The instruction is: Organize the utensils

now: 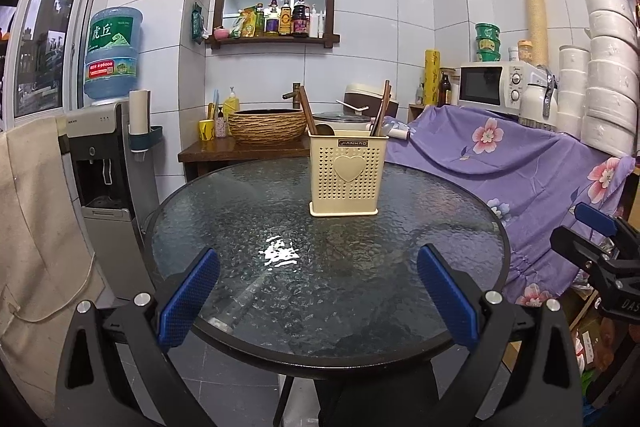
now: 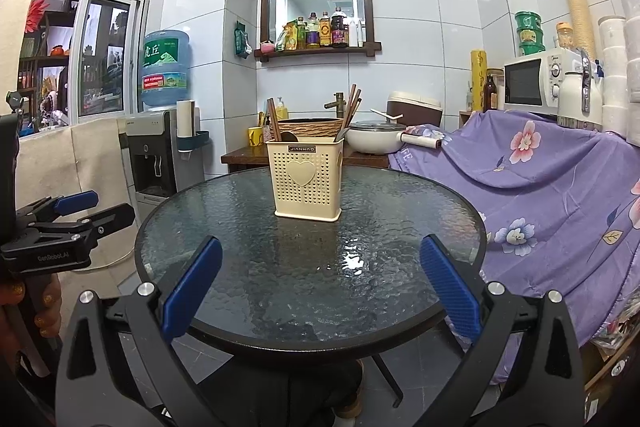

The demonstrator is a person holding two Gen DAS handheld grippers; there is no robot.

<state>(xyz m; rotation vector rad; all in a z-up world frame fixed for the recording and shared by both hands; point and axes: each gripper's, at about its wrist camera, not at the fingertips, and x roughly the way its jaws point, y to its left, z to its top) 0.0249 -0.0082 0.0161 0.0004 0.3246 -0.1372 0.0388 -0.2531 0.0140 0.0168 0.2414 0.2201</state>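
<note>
A cream perforated utensil holder (image 1: 347, 174) (image 2: 307, 177) with a heart on its front stands upright at the far side of a round glass table (image 1: 256, 219) (image 2: 400, 211). Brown chopsticks (image 1: 307, 111) (image 2: 353, 107) and a dark spoon (image 2: 288, 136) stick out of its top. My left gripper (image 1: 318, 277) is open over the near part of the table, nothing between its blue pads. My right gripper (image 2: 320, 277) is open too, empty, well short of the holder. Each gripper also shows at the other view's edge.
A purple floral cloth (image 1: 520, 163) (image 2: 540, 179) covers furniture right of the table. Behind the table a wooden counter holds a woven basin (image 1: 267, 127) and a white pot (image 2: 374, 137). A water dispenser (image 1: 106, 163) (image 2: 154, 155) stands at left. A microwave (image 2: 540, 81) sits at right.
</note>
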